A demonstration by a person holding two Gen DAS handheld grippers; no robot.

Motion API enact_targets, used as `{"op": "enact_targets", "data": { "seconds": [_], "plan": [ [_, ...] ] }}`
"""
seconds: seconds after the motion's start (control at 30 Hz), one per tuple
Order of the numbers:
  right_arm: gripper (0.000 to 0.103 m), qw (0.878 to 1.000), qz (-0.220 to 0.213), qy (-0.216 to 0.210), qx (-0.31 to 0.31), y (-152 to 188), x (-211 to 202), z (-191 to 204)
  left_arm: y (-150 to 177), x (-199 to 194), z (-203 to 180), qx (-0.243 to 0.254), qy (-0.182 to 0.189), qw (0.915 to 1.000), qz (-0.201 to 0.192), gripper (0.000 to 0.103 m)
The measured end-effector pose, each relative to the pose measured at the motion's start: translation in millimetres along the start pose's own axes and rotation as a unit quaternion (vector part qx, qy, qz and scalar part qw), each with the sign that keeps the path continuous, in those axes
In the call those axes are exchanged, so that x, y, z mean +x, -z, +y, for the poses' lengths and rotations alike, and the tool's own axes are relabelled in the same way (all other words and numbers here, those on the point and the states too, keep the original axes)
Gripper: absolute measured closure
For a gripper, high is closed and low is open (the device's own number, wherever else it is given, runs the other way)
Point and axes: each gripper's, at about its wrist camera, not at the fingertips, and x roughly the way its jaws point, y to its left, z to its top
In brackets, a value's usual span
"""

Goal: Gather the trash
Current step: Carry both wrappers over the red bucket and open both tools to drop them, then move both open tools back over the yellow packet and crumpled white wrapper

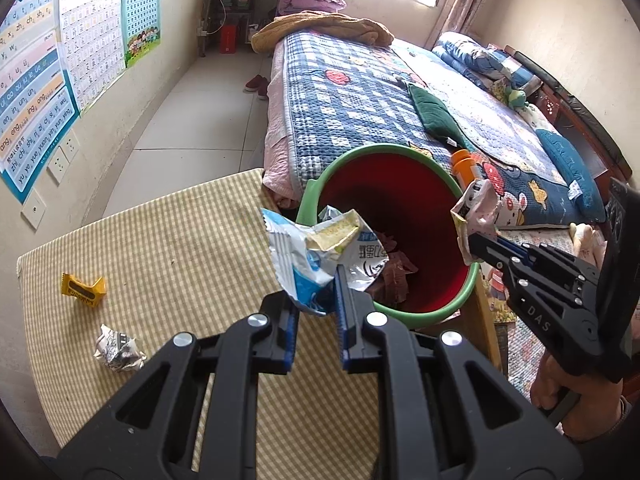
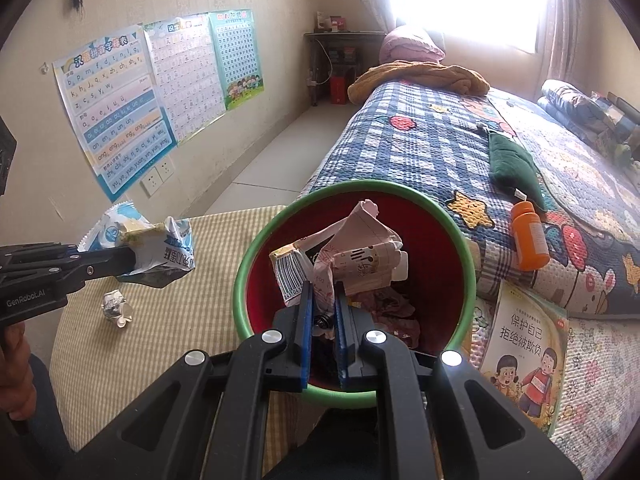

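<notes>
Your left gripper (image 1: 317, 300) pinches crinkled blue-white foil snack wrapper (image 1: 316, 258) at its lower edge, beside rim of green-rimmed red plastic bin (image 1: 424, 314). Wrapper light, limp, slippery; grip bunched part. Your right gripper (image 2: 323, 304) clamps crumpled pink-white paper carton (image 2: 352, 256) over bin mouth; light, crushable. On yellow checked table (image 1: 180, 240): crumpled silver foil ball (image 1: 118, 348), springy, take across middle; small yellow candy wrapper (image 1: 83, 289), flat, pinch raised end.

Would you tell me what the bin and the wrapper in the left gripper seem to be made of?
Bin: likely moulded plastic, smooth red inside with a green rim. Wrapper: probably foil-lined plastic film, its silvery inner face showing, sharply crinkled.
</notes>
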Motion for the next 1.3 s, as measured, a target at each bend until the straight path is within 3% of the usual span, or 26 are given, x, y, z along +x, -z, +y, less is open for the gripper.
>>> {"op": "enact_targets", "data": {
  "seconds": [0.6,1.13,1.17,1.23,1.3],
  "plan": [
    [0.093,0.999,0.024,0.013,0.03,-2.3,30.7,-43.5,-40.7,55.0,-39.7,0.034,0.05,0.9981,0.014,0.088],
    [0.091,0.998,0.036,0.02,0.04,-2.7,47.3,-56.2,-51.1,95.1,-58.7,0.066,0.059,0.9952,0.042,0.087],
    [0.09,0.998,0.037,0.021,0.04,-2.2,47.5,-56.3,-52.0,95.5,-59.2,0.067,0.059,0.9952,0.041,0.085],
    [0.09,0.998,0.038,0.021,0.04,-1.6,48.3,-56.0,-53.9,94.6,-59.1,0.067,0.06,0.9951,0.04,0.067],
    [0.086,0.998,0.038,0.022,0.04,-1.2,47.7,-55.8,-56.0,90.8,-56.8,0.063,0.059,0.9958,0.031,0.056]
  ]
}}
